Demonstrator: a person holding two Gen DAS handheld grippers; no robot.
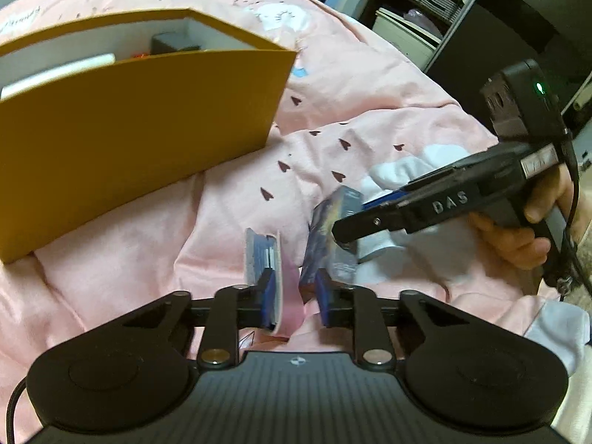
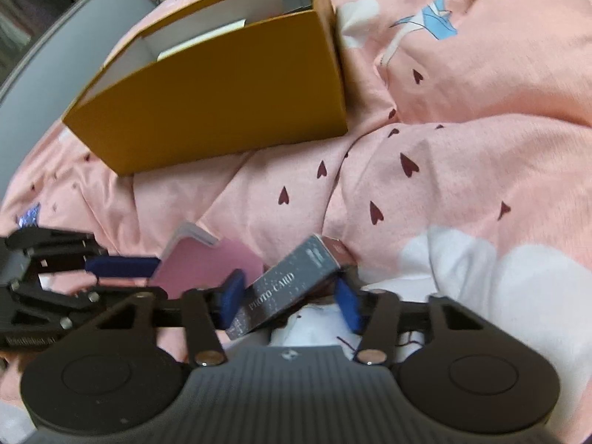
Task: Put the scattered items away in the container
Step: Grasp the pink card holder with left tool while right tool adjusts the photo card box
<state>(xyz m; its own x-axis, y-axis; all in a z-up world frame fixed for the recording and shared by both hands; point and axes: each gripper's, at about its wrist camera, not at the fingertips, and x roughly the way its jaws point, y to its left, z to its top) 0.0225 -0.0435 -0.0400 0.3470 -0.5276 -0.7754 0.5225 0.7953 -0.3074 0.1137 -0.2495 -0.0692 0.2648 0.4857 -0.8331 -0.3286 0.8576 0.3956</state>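
The left gripper (image 1: 294, 296) sits low over a pink bedspread (image 1: 351, 85) printed with small dark hearts, its 2 blue-padded fingers (image 1: 268, 298) parted, with a pink card sleeve (image 1: 286, 296) standing on edge between them, lying against the left pad; whether the right pad touches it cannot be told. Just ahead and slightly right of this gripper lies a dark box (image 1: 329, 236) with a blue-purple print, and the right gripper (image 1: 351, 231) reaches in from the right with its tip at that box, a bare hand (image 1: 518, 236) wrapped around its handle. In the right wrist view the right gripper (image 2: 292, 298) has its fingers spread, and the dark box (image 2: 288, 288), lettered "PHOTO-CARD", lies tilted between them, its near end beside the left pad (image 2: 231, 301) and its far end beyond the right pad, not visibly clamped. To the left of this gripper the pink card sleeve (image 2: 207, 262) rests at the blue pad of the left gripper (image 2: 122, 266). Ahead and to the left of both grippers stands the open mustard-yellow box (image 2: 222, 100) with a white interior, resting on the bedspread well apart from the 2 loose items; a white flat object (image 2: 201, 40) and a dark grey item (image 2: 296, 0) show inside it.
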